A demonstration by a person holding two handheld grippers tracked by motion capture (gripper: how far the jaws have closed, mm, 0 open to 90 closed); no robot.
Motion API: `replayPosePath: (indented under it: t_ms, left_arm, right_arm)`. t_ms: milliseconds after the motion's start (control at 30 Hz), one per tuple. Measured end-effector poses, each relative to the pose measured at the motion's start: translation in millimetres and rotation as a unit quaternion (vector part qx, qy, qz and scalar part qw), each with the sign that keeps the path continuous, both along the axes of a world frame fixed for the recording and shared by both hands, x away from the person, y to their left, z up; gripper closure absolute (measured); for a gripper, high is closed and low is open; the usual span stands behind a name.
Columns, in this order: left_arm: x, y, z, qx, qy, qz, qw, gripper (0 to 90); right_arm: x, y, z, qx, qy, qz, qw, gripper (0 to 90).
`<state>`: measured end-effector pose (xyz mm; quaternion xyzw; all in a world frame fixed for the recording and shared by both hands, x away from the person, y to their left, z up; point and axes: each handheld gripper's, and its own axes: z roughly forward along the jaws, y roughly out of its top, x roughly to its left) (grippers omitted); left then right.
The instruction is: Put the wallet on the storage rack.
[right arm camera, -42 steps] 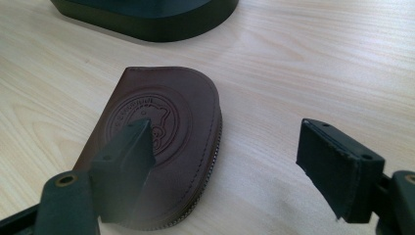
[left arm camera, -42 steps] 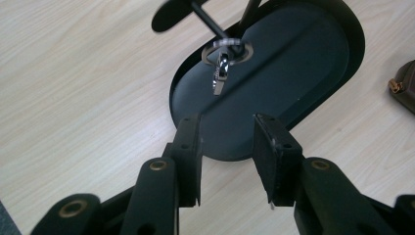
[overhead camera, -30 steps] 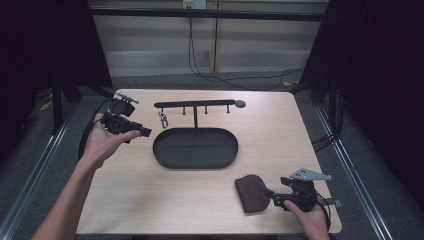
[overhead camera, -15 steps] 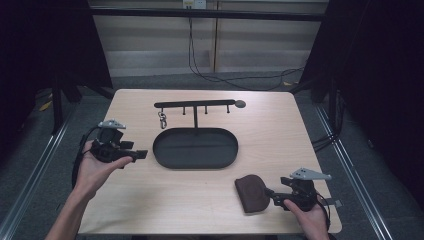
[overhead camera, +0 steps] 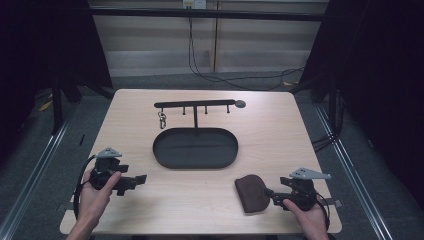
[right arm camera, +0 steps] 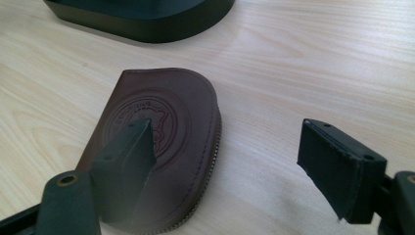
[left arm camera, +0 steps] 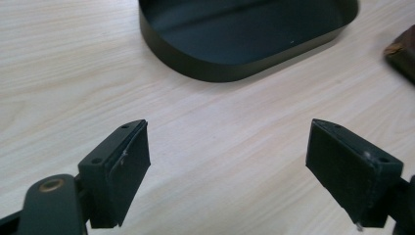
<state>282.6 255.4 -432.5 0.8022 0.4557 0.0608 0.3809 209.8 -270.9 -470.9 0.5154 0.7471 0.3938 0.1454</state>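
Round embossed seal on the brown pouch (right arm camera: 161,147); lettering unreadable.

Embossed brown leather pouch (right arm camera: 161,142), matt black tray (overhead camera: 195,148), pale wood-grain table (overhead camera: 280,130)

High view overhead, forward-down — gripper views close, sharing tray (left arm camera: 215,73).

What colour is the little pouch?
Dark brown pouch, with a round stamped emblem; best in the right gripper view.
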Motion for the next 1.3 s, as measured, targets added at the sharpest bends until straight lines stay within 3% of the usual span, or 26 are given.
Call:
replayPosePath:
  t_ms: [133, 200, 233, 333, 433, 500, 567, 633, 767, 1000, 1233, 1300]
  left_arm:
    - [-13.1, 2.2, -1.2, -0.001, -0.020, 0.002, 0.9998, 16.5]
    - [-22.1, 3.3, -3.0, -0.020, -0.030, 0.006, 0.9993, 16.5]
    - [-30.7, 4.0, -5.3, -0.029, -0.039, 0.007, 0.9988, 17.4]
    - [-39.9, 4.2, -8.6, -0.031, -0.045, 0.011, 0.9984, 17.6]
    - [-50.5, 4.0, -12.2, -0.033, -0.049, 0.019, 0.9980, 17.9]
    - [-56.0, 3.3, -16.6, -0.037, -0.040, 0.009, 0.9985, 17.9]
    - [-62.3, 2.7, -22.0, -0.034, -0.039, 0.003, 0.9987, 18.0]
    - [-66.3, 3.4, -28.2, -0.036, -0.041, -0.012, 0.9984, 17.9]
    - [-67.3, 2.7, -28.0, -0.046, -0.056, -0.010, 0.9973, 17.9]
    - [-63.4, -1.1, -29.3, -0.046, -0.055, -0.023, 0.9972, 17.9]
    - [-60.2, -2.3, -29.5, -0.047, -0.048, -0.028, 0.9973, 17.7]
    - [-60.0, -2.6, -29.7, -0.049, -0.045, -0.029, 0.9973, 17.8]
  right_arm:
    - [1.3, 1.0, 7.0, 0.006, 0.010, 0.010, 0.9999, 19.3]
    - [2.5, 3.1, 10.7, 0.002, 0.019, 0.021, 0.9996, 17.9]
    - [5.0, 5.8, 16.3, -0.004, 0.034, 0.033, 0.9989, 17.0]
    - [7.8, 8.3, 21.9, -0.016, 0.046, 0.039, 0.9981, 16.3]
    - [13.3, 15.0, 28.5, -0.052, 0.081, 0.044, 0.9944, 15.6]
    - [16.3, 22.1, 29.0, -0.067, 0.101, 0.055, 0.9911, 15.7]
    - [17.7, 23.5, 27.9, -0.069, 0.108, 0.060, 0.9899, 15.6]
    - [20.8, 27.2, 24.8, -0.070, 0.134, 0.063, 0.9866, 15.6]
    - [22.4, 30.3, 22.6, -0.074, 0.149, 0.062, 0.9841, 15.6]
    - [37.1, 32.8, 16.9, -0.079, 0.179, 0.068, 0.9783, 16.3]
    - [53.8, 44.5, 16.7, -0.086, 0.217, 0.081, 0.9691, 17.0]
    - [59.2, 47.8, 16.6, -0.091, 0.233, 0.083, 0.9647, 16.2]
